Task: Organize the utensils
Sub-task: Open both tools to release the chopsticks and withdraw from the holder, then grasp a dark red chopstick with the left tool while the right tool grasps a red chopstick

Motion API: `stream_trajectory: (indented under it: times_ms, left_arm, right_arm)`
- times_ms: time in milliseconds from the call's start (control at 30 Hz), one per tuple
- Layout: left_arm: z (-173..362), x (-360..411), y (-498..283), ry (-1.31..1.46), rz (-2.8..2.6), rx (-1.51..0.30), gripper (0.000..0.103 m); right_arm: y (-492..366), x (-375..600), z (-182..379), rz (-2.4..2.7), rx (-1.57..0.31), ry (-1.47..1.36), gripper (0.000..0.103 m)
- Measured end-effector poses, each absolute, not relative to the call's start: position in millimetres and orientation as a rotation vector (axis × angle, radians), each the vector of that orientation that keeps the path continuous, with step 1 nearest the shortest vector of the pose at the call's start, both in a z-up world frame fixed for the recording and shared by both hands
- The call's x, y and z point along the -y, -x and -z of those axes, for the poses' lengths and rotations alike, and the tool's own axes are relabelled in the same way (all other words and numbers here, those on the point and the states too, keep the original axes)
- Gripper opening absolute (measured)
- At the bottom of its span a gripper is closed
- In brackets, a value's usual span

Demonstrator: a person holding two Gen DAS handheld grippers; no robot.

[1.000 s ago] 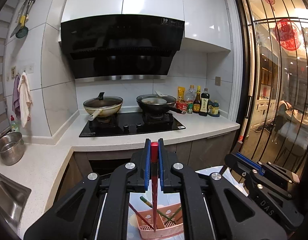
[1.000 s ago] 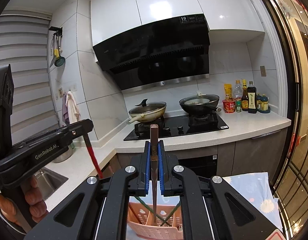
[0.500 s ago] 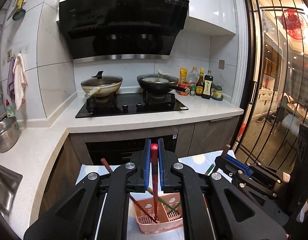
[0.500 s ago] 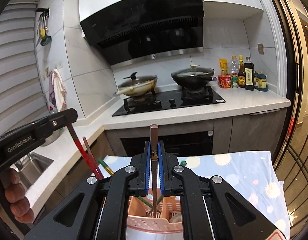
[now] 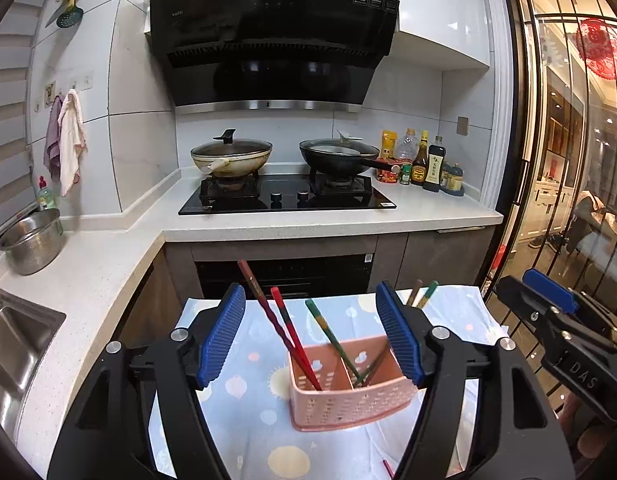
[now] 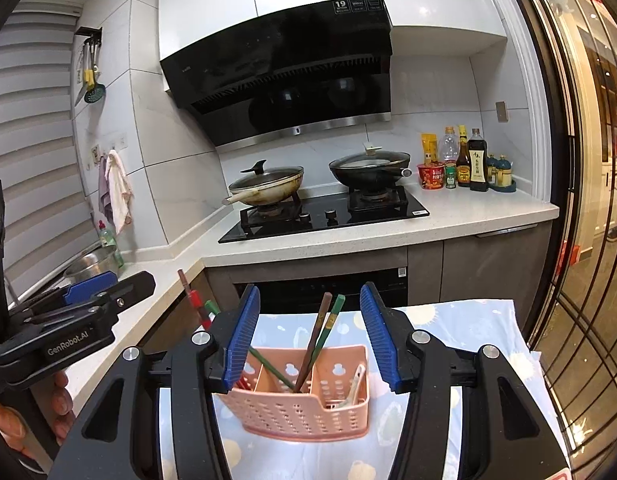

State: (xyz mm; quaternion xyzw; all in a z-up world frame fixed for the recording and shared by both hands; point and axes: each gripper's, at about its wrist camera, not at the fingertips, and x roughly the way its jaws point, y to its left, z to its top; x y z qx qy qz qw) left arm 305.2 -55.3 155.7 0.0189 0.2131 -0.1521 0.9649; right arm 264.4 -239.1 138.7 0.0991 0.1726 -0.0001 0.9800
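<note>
A pink perforated utensil basket (image 5: 348,404) (image 6: 300,412) stands on a table with a light blue patterned cloth (image 5: 252,400). Several chopsticks lean in it: red ones (image 5: 284,328) in the left compartment, green ones (image 5: 332,340) and a brown one (image 6: 314,340) further right. A pale spoon (image 6: 354,384) lies in the right compartment. My left gripper (image 5: 310,332) is open and empty above and just before the basket. My right gripper (image 6: 308,332) is open and empty above the basket. Each gripper shows at the edge of the other's view.
A white L-shaped counter (image 5: 328,220) lies behind, with a black hob, two lidded woks (image 5: 230,156) and sauce bottles (image 5: 428,164). A steel pot (image 5: 32,240) and sink are at left. A glass door (image 5: 568,160) is at right.
Both grippers opened and let go: the red chopstick from the left and the brown one from the right now stand in the basket. Both views tilted down towards the table.
</note>
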Motion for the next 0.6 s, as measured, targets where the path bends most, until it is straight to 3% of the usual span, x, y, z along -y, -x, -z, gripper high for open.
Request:
stream_trajectory:
  times_ms: [600]
  left_arm:
    - [-135, 33, -213, -0.049, 0.305, -0.434, 0.079]
  right_arm:
    - [-155, 214, -123, -0.020, -0.367, -0.145, 0.051]
